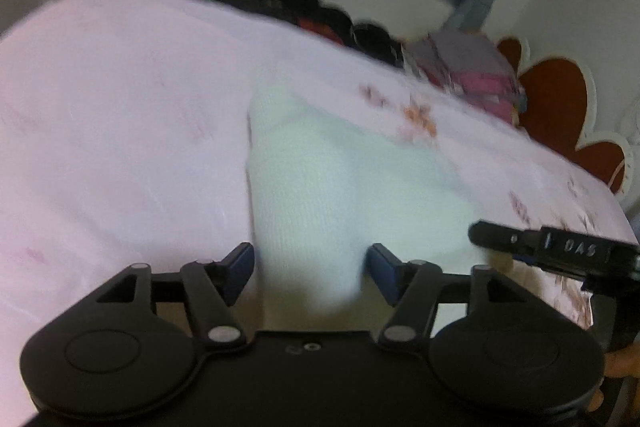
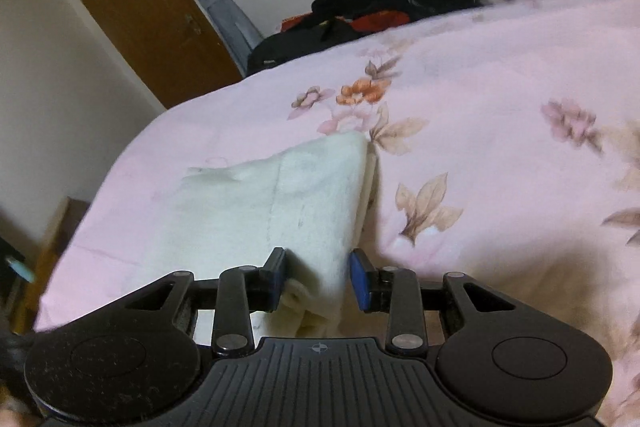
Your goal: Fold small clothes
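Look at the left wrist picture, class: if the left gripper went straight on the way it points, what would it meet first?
Most likely the white cloth on the pink bedsheet. It lies right ahead between the open fingers of the left gripper, though blur leaves the depth unclear.

Two matte black grippers, left (image 1: 310, 269) and right (image 2: 318, 281), each with blue-padded fingers (image 1: 240, 269), silver pivot screws, round side discs, the right with a ribbed top plate bearing a small crosshair mark.
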`<state>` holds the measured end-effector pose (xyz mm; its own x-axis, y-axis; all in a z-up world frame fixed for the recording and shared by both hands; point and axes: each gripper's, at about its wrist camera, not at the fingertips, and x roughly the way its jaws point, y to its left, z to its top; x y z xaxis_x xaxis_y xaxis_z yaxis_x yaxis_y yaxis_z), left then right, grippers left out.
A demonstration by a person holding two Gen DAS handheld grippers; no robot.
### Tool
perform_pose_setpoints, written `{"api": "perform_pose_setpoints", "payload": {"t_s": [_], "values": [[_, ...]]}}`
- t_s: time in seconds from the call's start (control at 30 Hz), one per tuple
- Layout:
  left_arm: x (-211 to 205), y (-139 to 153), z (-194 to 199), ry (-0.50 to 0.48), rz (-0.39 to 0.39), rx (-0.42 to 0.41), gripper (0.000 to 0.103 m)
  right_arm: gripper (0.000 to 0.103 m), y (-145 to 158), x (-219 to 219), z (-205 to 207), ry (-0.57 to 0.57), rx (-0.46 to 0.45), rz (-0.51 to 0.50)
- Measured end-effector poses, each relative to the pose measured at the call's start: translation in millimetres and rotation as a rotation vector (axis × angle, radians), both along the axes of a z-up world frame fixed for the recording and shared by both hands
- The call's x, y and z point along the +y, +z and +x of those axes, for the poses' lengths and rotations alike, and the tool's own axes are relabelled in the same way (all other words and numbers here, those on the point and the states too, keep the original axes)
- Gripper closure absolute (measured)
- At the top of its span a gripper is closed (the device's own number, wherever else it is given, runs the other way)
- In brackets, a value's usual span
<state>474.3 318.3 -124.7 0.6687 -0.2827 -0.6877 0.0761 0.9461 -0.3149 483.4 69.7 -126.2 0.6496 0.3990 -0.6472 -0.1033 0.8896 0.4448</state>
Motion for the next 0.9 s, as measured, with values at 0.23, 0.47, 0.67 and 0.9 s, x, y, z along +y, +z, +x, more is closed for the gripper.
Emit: {"api": "perform_pose_setpoints", "payload": {"t_s": [0.23,0.47,0.67,0.9], "values": [[-17,23,13,-0.047,0.049,-0.128,0.044,0.07,19,19,16,0.009,-0.101,-0.056],[-23,-4,42,-0.015,0.031,-0.054,0.043,0.07,-12,48,47,0.057,-0.062,-0.178],[-13,4,27,-0.035,0.021,-0.057,0.041,0.07,-13,36,44,0.026,-0.051,-0.184],[6,11,-24,-0.038,0.029,-0.056,0.041,0.069,2,6,-28,0.057,-0.01,-0.031]]}}
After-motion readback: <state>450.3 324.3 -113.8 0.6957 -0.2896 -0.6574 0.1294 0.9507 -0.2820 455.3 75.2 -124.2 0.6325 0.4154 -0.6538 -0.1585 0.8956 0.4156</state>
